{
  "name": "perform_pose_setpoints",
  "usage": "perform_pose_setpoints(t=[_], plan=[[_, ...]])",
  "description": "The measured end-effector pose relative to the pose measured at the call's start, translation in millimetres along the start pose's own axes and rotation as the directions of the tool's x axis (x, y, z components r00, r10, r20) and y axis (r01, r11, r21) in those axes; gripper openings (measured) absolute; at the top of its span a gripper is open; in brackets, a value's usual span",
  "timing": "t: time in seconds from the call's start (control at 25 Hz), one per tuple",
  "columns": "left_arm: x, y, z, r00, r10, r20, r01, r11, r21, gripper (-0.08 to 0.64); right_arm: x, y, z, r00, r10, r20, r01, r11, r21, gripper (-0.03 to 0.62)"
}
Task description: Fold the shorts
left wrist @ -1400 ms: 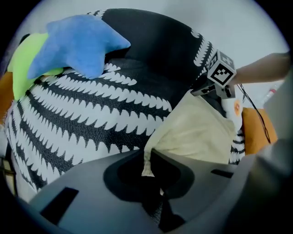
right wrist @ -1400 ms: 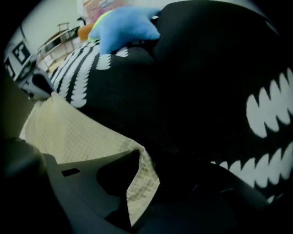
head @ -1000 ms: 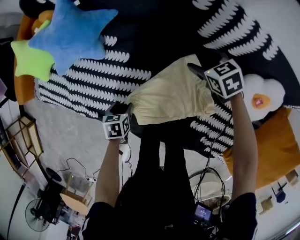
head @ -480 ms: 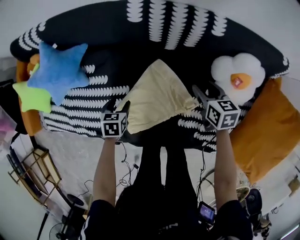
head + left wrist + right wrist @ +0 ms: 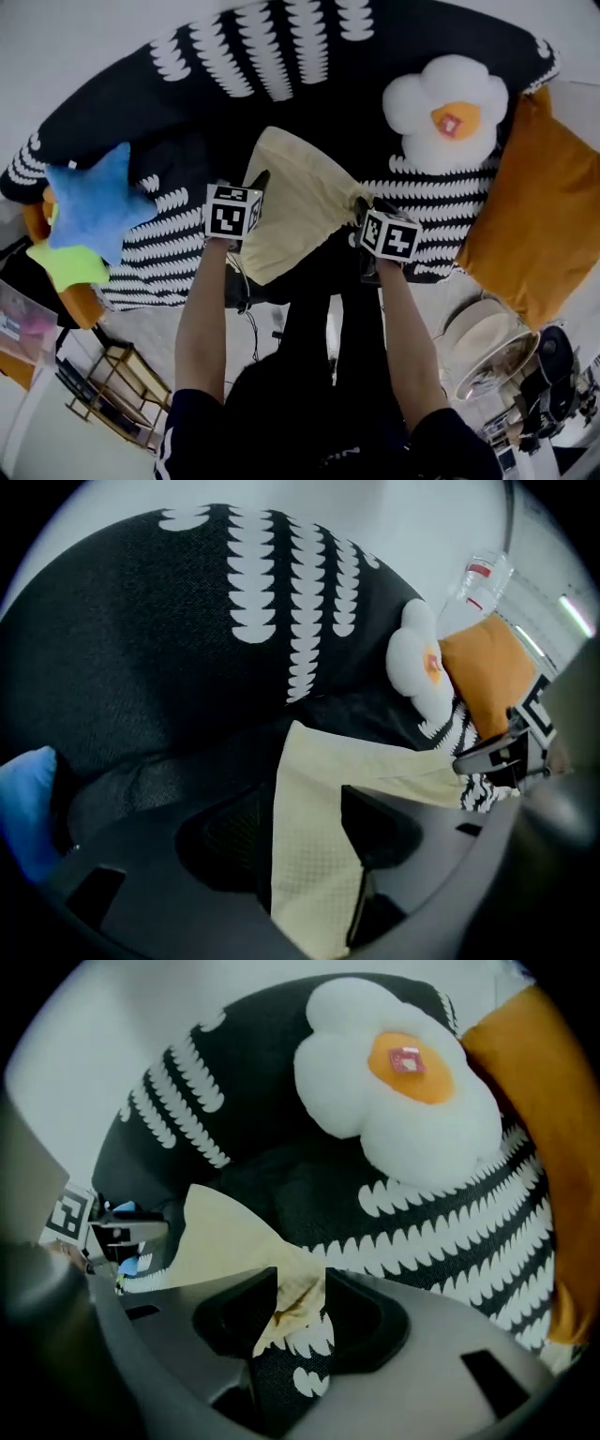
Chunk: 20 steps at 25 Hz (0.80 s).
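The pale yellow shorts (image 5: pixel 295 197) lie on the black-and-white patterned sofa cover (image 5: pixel 281 56), one end pointing away from me. My left gripper (image 5: pixel 255 183) is at their left edge; in the left gripper view the fabric (image 5: pixel 375 766) runs up between the jaws, and the gripper (image 5: pixel 305 813) is shut on it. My right gripper (image 5: pixel 364 208) is at the shorts' right corner. Its jaws have just been closing, and in the right gripper view the gripper (image 5: pixel 300 1290) pinches a bunched corner of the shorts (image 5: pixel 220 1232).
A white fried-egg pillow (image 5: pixel 445 108) lies at the back right beside a big orange cushion (image 5: pixel 534 197). A blue star pillow (image 5: pixel 94 202) and a green one (image 5: pixel 66 262) sit at the left. Below the sofa's edge are my legs, cables, a wooden rack (image 5: pixel 103 384) and round bowls (image 5: pixel 487 352).
Both grippers have swung around and drawn closer together across the shorts. The right one came in from the far right corner to the near right corner. The shorts now look narrower.
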<state>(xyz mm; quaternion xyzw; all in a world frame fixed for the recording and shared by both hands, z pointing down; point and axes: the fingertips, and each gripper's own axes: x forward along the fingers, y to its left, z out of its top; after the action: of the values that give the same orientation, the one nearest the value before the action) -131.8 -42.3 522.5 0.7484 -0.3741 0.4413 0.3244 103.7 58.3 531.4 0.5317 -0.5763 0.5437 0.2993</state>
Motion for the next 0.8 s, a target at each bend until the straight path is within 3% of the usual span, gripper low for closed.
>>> perform_pose_setpoints(t=[0.04,0.16,0.32,0.4,0.52,0.64,0.72,0.8], plan=[[5.2,-0.3,4.8,1.000,-0.009,-0.011,0.009,1.000,0.016,0.253,4.3,-3.6,-1.9,1.000,-0.011,-0.001,0.011,1.000,0.014,0.161],[15.1,1.3,14.8,0.999,-0.025,-0.038,0.027,0.998,0.055,0.259,3.5,-12.9,0.5,1.000,0.001,0.029,-0.002,0.999,0.046,0.041],[24.8,12.0,22.1,0.997,-0.039,-0.062,0.043,0.997,0.066,0.262,-4.6,-24.6,-9.7,0.997,0.080,-0.003,-0.080,0.996,0.038,0.035],[36.7,12.1,20.7,0.991,-0.083,-0.102,0.089,0.995,0.055,0.262,-4.4,-35.2,-18.2,0.990,0.133,-0.044,-0.131,0.991,0.039,0.037],[54.6,1.9,14.6,0.962,-0.189,-0.195,0.207,0.976,0.074,0.249,0.6,-53.4,-29.0,0.984,0.146,-0.105,-0.145,0.989,0.026,0.058],[67.3,-11.4,15.9,0.936,-0.236,-0.263,0.284,0.945,0.161,0.227,0.3,-80.3,-32.3,0.990,0.086,-0.109,-0.086,0.996,0.005,0.012],[74.6,-23.9,24.2,0.919,-0.278,-0.280,0.335,0.925,0.181,0.224,-4.2,-84.5,-23.7,0.985,0.162,-0.062,-0.158,0.985,0.066,0.076],[78.8,-40.4,32.4,0.882,-0.363,-0.300,0.418,0.897,0.144,0.223,-6.7,-75.0,-15.9,0.959,0.281,-0.028,-0.274,0.950,0.150,0.250]])
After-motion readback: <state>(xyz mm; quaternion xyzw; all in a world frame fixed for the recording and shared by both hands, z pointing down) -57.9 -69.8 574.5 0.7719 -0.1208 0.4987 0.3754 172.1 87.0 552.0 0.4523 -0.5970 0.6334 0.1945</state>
